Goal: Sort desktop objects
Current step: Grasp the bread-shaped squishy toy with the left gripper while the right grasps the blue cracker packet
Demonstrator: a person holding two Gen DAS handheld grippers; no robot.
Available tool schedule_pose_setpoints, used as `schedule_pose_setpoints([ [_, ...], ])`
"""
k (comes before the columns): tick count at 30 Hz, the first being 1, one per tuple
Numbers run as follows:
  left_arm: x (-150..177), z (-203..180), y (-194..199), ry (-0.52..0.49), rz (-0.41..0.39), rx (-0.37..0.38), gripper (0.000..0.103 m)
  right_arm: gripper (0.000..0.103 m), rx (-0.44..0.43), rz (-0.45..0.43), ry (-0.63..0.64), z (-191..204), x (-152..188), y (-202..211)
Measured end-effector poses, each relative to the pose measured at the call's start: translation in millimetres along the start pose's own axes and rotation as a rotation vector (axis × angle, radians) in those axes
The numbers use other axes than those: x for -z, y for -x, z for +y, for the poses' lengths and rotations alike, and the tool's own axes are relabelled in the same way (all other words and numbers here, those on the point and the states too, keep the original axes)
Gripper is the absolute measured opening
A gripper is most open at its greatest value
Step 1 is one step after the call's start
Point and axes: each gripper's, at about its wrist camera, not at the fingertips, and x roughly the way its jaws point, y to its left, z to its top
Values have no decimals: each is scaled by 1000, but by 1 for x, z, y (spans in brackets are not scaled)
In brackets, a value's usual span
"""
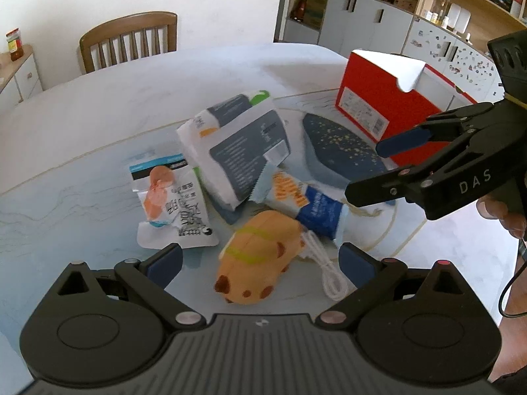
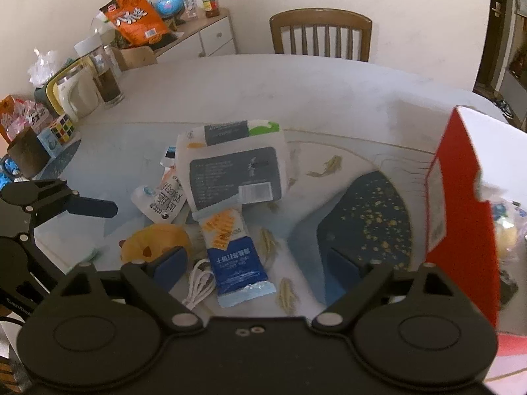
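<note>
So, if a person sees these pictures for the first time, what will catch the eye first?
Probably the red box, standing open at the table's right side, brightest thing there. Next, the heap of packets in the middle, with a big white and grey pack on top and an orange plush toy in front, beside a white cable. Both grippers, left and right, hover over it with jaws open.

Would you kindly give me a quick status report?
Both hand-held grippers open, empty: left, right. Plush toy between left fingers, ungrasped. White cable alongside.
</note>
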Motion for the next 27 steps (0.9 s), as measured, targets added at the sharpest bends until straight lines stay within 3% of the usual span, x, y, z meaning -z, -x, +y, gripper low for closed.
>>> schedule_pose_setpoints([
  [22, 8, 13, -21, 8, -2, 2, 100, 67, -27, 89, 94, 19, -7, -57],
  [27, 9, 11, -24, 3, -2, 2, 94, 60, -37, 99, 92, 20, -9, -63],
])
